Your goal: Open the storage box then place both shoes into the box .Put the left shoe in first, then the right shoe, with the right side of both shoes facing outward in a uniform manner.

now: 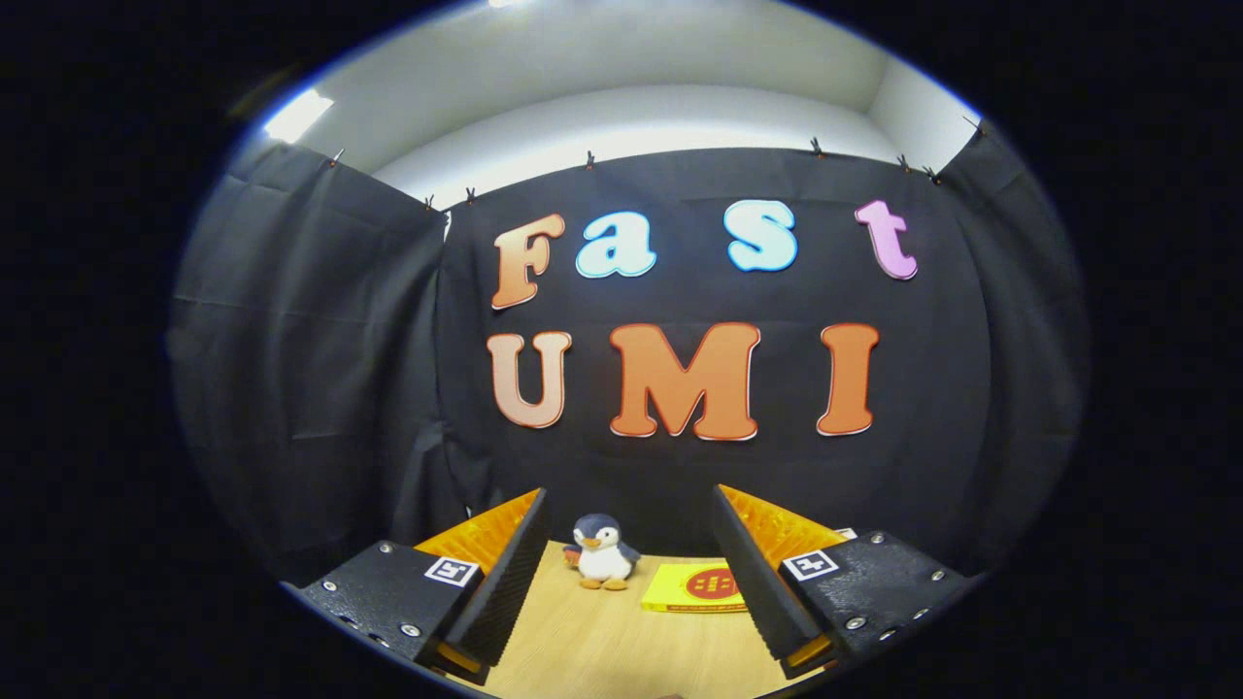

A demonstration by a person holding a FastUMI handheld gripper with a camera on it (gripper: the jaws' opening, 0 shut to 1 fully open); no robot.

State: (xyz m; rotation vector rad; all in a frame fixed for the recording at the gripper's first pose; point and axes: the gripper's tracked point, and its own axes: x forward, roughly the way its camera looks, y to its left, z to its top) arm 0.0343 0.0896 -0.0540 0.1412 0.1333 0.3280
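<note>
My gripper (629, 515) is held level above a wooden table (592, 650), facing the booth's black back wall. Its two fingers stand wide apart with nothing between them. One ribbed pad (507, 573) shows on the left and another pad (753, 573) on the right.
Beyond the fingers, near the table's far edge, a small plush penguin (603, 551) stands upright. Beside it on the right lies a flat yellow card with a red round mark (701, 587), partly behind the right finger. Black cloth (311, 369) closes the left, back and right sides.
</note>
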